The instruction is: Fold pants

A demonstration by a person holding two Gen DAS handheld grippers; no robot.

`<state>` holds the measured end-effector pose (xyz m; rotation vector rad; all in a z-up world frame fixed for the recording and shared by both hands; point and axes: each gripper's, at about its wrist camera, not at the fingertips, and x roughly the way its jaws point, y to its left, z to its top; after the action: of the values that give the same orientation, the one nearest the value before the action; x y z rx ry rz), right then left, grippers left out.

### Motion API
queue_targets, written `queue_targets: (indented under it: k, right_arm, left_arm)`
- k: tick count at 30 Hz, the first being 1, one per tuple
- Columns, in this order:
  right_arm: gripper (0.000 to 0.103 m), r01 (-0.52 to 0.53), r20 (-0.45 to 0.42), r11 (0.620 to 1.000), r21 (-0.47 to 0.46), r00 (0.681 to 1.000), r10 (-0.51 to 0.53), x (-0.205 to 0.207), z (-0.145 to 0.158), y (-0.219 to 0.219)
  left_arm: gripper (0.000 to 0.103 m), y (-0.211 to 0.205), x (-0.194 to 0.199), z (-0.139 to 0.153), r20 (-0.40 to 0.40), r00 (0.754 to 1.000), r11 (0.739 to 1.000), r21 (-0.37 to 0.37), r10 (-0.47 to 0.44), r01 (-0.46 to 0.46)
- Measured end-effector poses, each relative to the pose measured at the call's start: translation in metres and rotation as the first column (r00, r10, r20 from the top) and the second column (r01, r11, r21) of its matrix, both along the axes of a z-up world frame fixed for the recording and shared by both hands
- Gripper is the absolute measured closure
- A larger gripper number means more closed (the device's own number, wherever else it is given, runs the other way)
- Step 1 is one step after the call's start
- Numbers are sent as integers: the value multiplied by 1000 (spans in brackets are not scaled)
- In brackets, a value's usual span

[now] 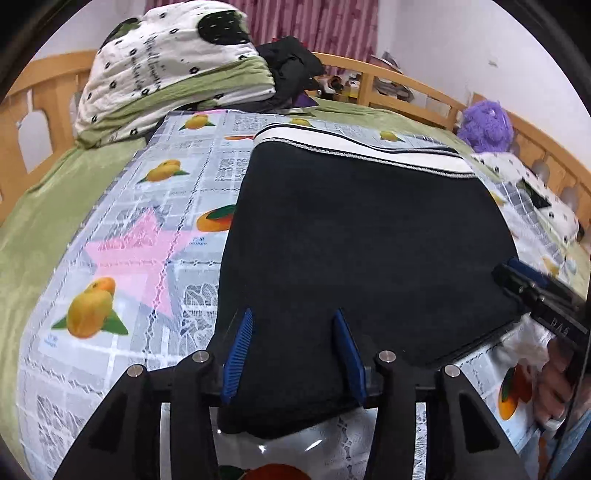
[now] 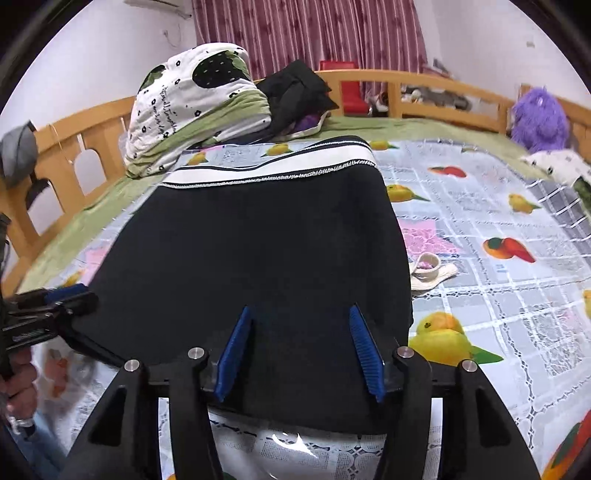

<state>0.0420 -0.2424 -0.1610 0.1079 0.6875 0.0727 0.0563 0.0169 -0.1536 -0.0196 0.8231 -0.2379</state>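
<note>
here the folded black pants (image 1: 362,251) lie flat on the bed's fruit-print cover (image 1: 155,258), bare cover left and right. both the left hand-held gripper (image 1: 293,354) and right hand-held gripper (image 2: 301,350) stand apart over the near edge, gripping nothing. only the right view shows a small cream hat (image 2: 430,269).

Each camera sits just behind its own jaws and looks forward and downward along them, close over the near edge of the dark folded pants (image 1: 362,236) on the bed. The left wrist view stands toward the pants' left side and catches the right gripper (image 1: 517,275) at its right edge; the right wrist view mirrors it, with the left gripper (image 2: 70,295) at its left edge. Both share the pants, the fruit-print cloth (image 2: 480,229), the wooden bed rail (image 1: 406,79) and the red curtain (image 2: 306,33)
</note>
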Motion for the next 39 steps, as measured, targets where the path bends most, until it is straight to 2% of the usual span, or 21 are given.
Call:
queue_targets:
  k: [4,8,12,18,22,25,28,32,35,39]
  right_arm:
    - [38,12,-15,999,29,1000,-12,4,1,1]
    - [35,15,-9,999,43,1000,-14,4,-1,1]
    - [30,-2,9,998,59,1000,2,1,-3,1]
    - [27,-3,-2,1000,9,1000,3,0,-6,9]
    - [27,-20,-31,999,51,999,21,-6,-7,4]
    - [21,-52,-109,991,119,992,66,-18,-16,-1]
    - [21,-67,-114,992,105,990,79,-40,-14,-8]
    - [21,-45,-194,989,138,978,72,-57,-7,-17]
    - [21,-13,-165,993,115,986,33,-73,13,-25]
    - [21,2,-70,997,78,998,4,-82,69,-21]
  left_arm:
    - [58,5,1,0,-5,1000,999,-40,14,-14]
    - [58,3,1,0,5,1000,999,-30,26,-26]
    - [58,7,-2,-1,9,999,997,-64,44,-43]
    - [58,6,-11,0,-5,999,999,-36,38,-38]
    - [60,10,-19,1,-34,999,998,-52,33,-35]
    - [60,15,-29,1,-54,998,998,-60,18,-22]
    - [60,18,-41,7,-64,998,999,-46,8,-11]
    - [62,17,-66,28,-48,999,1000,-28,-2,1]
    - [62,13,-81,55,0,1000,1000,-7,-7,7]
    - [62,9,-83,104,64,998,1000,-11,-11,12]
